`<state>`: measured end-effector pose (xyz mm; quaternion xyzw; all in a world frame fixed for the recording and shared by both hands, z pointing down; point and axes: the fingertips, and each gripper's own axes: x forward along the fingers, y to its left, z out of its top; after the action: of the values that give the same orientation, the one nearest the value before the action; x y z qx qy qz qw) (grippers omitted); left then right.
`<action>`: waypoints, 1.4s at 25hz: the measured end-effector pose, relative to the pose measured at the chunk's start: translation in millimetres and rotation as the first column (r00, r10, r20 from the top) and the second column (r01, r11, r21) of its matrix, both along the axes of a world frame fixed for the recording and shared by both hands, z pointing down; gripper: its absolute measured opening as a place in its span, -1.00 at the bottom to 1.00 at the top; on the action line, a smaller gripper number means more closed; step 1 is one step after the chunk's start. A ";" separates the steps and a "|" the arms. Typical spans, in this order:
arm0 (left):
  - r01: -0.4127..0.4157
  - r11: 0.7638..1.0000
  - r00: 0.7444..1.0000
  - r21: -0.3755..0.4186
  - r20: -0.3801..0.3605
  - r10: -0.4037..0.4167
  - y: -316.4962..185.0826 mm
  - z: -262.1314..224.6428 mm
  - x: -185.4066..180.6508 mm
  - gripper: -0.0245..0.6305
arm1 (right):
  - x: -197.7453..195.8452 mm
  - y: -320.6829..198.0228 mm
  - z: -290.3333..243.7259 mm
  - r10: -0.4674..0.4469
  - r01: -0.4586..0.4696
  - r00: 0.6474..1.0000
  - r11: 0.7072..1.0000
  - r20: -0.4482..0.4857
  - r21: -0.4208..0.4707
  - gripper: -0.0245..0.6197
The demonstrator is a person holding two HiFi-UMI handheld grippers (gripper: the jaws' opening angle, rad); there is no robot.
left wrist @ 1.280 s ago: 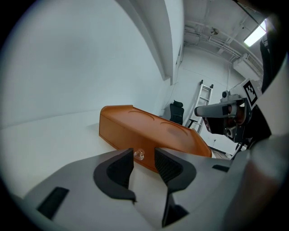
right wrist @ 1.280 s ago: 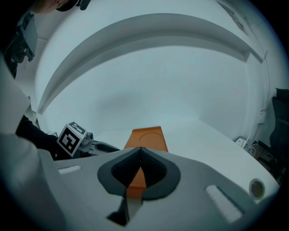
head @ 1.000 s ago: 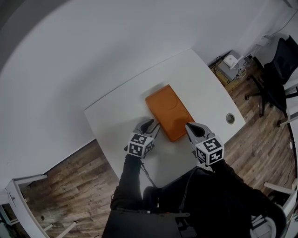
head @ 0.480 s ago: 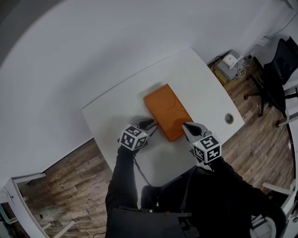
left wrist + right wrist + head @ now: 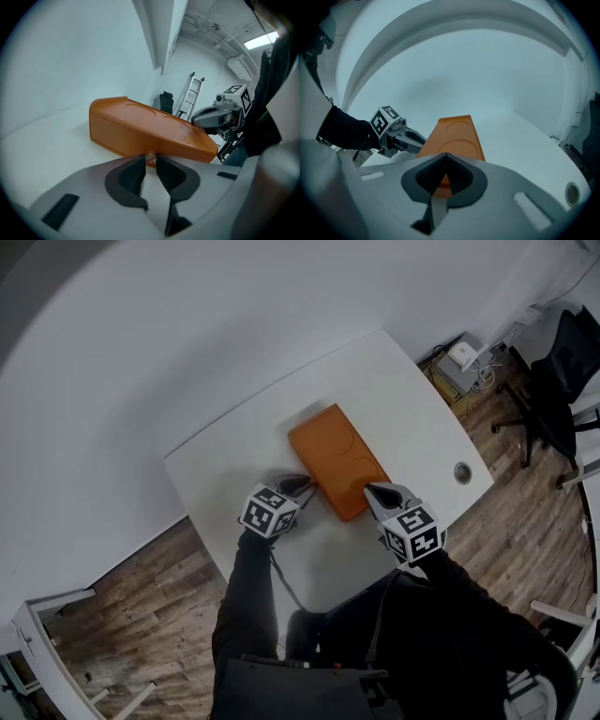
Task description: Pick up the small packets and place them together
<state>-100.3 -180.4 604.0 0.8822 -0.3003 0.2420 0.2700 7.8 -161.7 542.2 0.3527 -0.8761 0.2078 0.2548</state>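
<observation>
1. The left gripper [image 5: 298, 486] rests low on the white table [image 5: 394, 390], its tips right at the near long side of the orange box [image 5: 336, 458].
2. Its jaws have just been closing and stand only a narrow gap apart. A small clear packet [image 5: 150, 157] sits between the tips, which seem to press on it from both sides.
3. That packet lies on the table, touching or just beside the box's lower edge – I cannot tell which.
4. The right gripper [image 5: 372, 491] sits at the box's near end, angled down towards it. In the right gripper view its jaws are pressed together at the tips, and nothing shows between them.
5. The orange box is long and flat-topped, with shallow round recesses on its lid – it lies slantwise across the middle of the table.
6. A round grommet [image 5: 462, 472] is set near the table's right edge.
7. An office chair [image 5: 562, 371] stands on the wooden floor [image 5: 141, 596], well apart from the table.
</observation>
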 end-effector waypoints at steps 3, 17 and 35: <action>0.000 1.000 1.000 0.000 0.002 0.000 -0.1 0.1 -0.3 -0.71 | -0.7 1.7 8.0 0.004 -0.004 0.999 1.000 -0.037 -0.014 -0.92; 0.002 0.999 1.000 -0.053 0.011 -0.001 10.7 0.9 -10.8 -0.71 | 0.7 1.9 14.5 0.002 -0.007 0.993 0.999 -0.116 -0.040 -0.92; 0.065 0.992 0.992 -0.107 0.113 -0.053 60.6 6.9 -83.4 -0.71 | -3.1 4.0 15.7 0.023 -0.025 0.992 1.000 -0.121 -0.013 -0.92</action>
<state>-183.7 -119.8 610.9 0.8420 -0.3270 0.2982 0.3084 4.8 -157.7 557.9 0.3730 -0.8533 0.1956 0.3072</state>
